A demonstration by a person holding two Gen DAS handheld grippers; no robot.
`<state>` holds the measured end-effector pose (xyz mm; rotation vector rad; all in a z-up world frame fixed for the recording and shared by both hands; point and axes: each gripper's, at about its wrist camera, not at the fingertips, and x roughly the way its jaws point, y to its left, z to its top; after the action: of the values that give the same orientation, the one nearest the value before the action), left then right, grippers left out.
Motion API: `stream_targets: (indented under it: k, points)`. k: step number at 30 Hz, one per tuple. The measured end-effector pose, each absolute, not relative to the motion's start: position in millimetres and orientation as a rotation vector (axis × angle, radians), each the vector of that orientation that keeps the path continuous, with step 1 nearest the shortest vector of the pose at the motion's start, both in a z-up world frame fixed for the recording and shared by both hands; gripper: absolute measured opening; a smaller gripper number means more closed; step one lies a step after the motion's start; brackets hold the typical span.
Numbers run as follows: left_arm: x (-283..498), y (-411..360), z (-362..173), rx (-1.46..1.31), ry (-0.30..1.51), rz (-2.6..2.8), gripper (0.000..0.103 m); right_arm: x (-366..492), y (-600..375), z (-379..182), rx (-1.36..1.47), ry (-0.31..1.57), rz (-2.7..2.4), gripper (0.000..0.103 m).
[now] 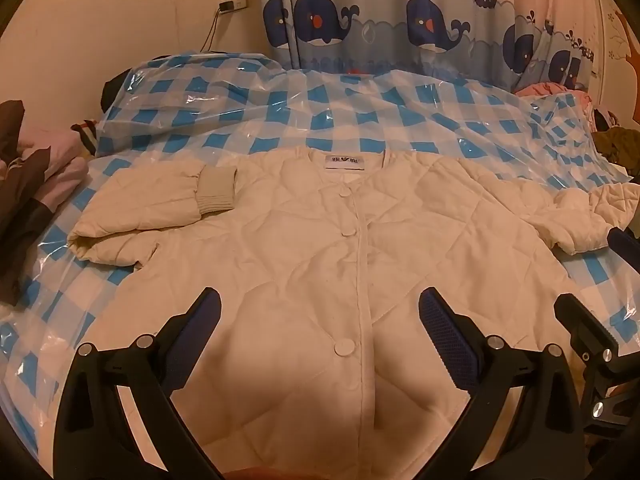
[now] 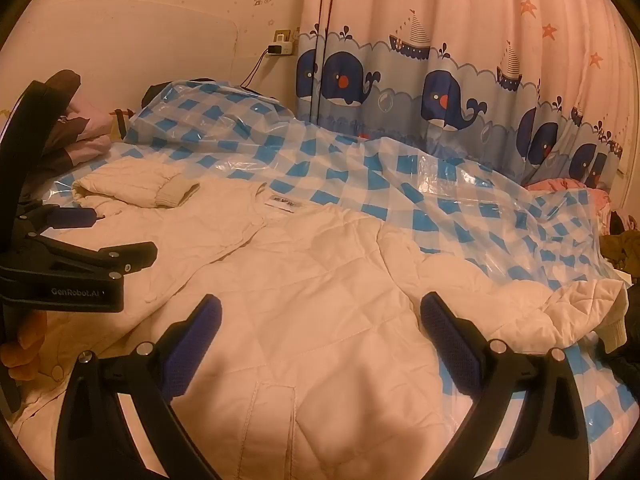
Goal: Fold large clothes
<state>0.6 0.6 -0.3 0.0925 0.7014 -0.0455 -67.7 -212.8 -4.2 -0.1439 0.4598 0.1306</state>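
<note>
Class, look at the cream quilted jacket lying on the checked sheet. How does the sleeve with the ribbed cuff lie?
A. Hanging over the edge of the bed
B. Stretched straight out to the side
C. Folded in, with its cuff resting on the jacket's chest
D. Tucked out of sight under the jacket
C: the sleeve doubles back toward the middle, and its ribbed cuff rests on the front of the jacket, below the collar label.

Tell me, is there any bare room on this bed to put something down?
Yes: the blue-and-white checked plastic sheet lies bare between the cream quilted jacket's collar and the whale-print curtain, though it is humped. A narrow bare strip borders the jacket's folded sleeve. Both far edges are crowded: pink and brown clothes, dark clothes.
</note>
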Motion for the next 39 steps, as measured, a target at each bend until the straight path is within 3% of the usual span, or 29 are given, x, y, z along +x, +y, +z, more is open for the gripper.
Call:
stream_targets:
  k: [39]
  points:
    - [-2, -2, -3, 0.090, 0.716, -0.048, 0.095, -62, -246, 6, -0.012, 0.494, 0.080, 0.096]
